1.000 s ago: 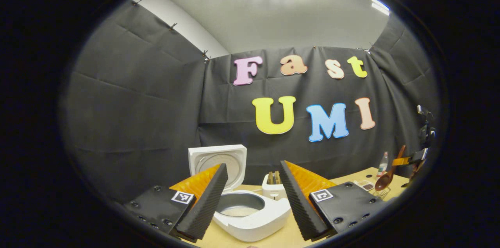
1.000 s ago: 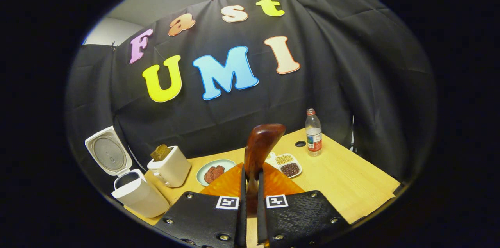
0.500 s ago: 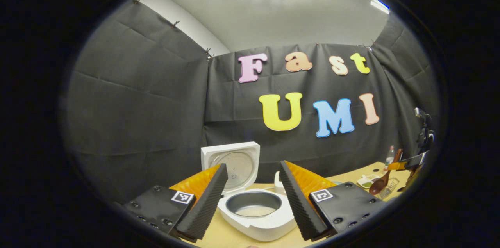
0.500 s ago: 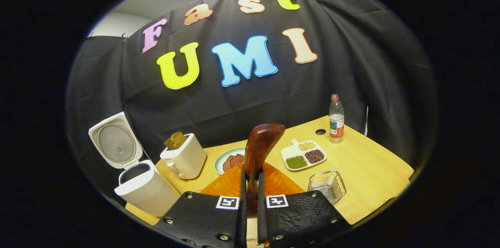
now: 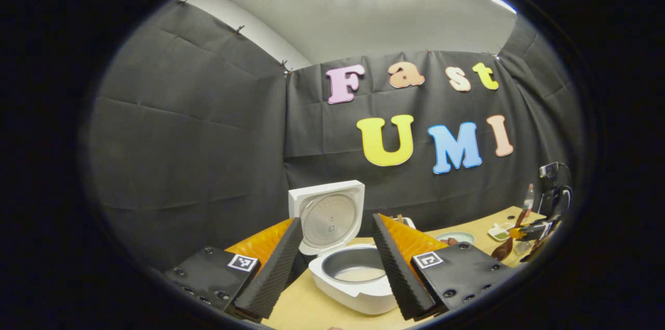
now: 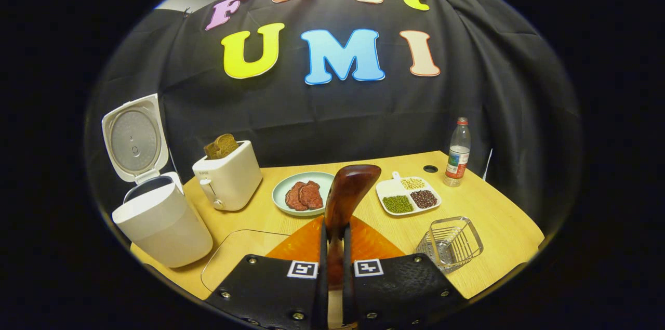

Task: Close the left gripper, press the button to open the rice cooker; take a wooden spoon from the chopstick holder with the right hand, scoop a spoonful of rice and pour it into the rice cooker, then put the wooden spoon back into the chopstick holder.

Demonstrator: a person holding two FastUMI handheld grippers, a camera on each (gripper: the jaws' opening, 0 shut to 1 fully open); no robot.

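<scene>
Right gripper (image 6: 332, 247) jaws are pinching the wooden spoon (image 6: 349, 192) by its handle, bowl end sticking up and away from the camera. Left gripper (image 5: 335, 262) jaws are standing spread, gripping nothing, hovering just in front of the rice cooker (image 5: 358, 278).

Cooker lid (image 5: 328, 214) is standing open, and there's a pale layer in the bottom of the pot, so I'm judging the pour as done and the spoon return as the step in hand. Can't tell whether any grains are left in the spoon bowl.

In the right gripper view the chopstick holder (image 6: 451, 244), a wire basket, is sitting on the tabletop (image 6: 488, 215) at about 4 o'clock from the spoon, near the edge. Cooker is at 9 o'clock, toaster (image 6: 227, 176) at 10, meat plate (image 6: 301, 195) at 11, bean tray (image 6: 410, 197) at 2, bottle (image 6: 457, 152) beyond it.

Risks:
- Holder looks light and open-wired; spoon tip catching a wire could be tipping it or pushing it off the edge.
- Releasing with the spoon leaning: long handle could be levering the basket over.
- Swinging right too low could be clipping the bean tray.
</scene>
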